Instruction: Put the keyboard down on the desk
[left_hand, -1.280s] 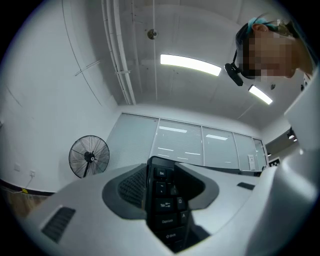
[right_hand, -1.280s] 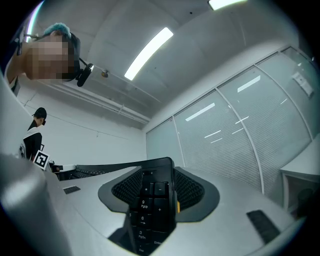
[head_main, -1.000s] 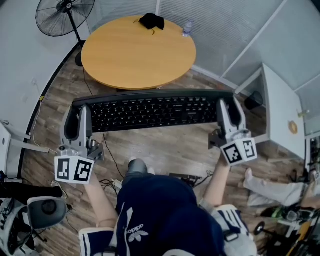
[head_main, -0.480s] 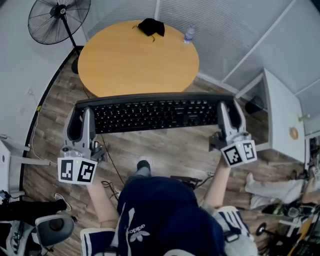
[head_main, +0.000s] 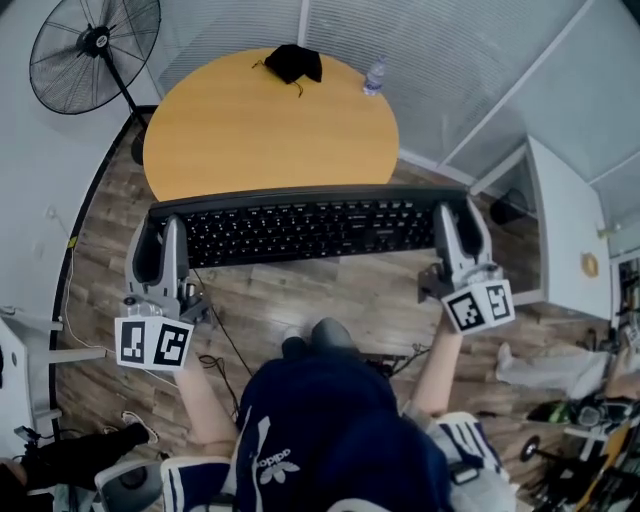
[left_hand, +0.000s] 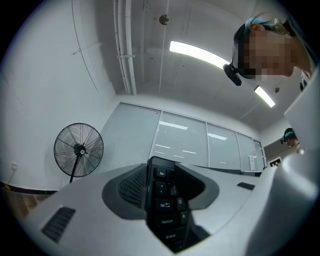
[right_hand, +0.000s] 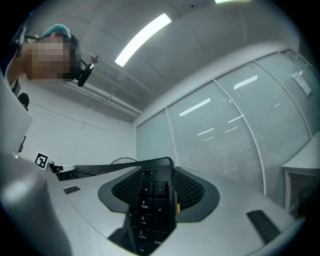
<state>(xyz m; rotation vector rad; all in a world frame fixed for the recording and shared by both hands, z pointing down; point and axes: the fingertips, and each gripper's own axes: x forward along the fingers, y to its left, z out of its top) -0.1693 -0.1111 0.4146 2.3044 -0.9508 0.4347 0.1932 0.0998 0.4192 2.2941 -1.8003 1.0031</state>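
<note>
While both grippers are clamped on the keyboard (head_main: 310, 225), left gripper (head_main: 160, 230) on the Esc end and right gripper (head_main: 458, 216) on the numpad end, it hangs level in the air at the near edge of the round desk (head_main: 270, 125), mostly over floor. To do this well I'd carry it forward over the desk's bare middle, keep both ends level, lower until it sits flat, then let go. The cloth (head_main: 292, 62) and bottle (head_main: 373, 76) at the desk's far edge look well clear.
</note>
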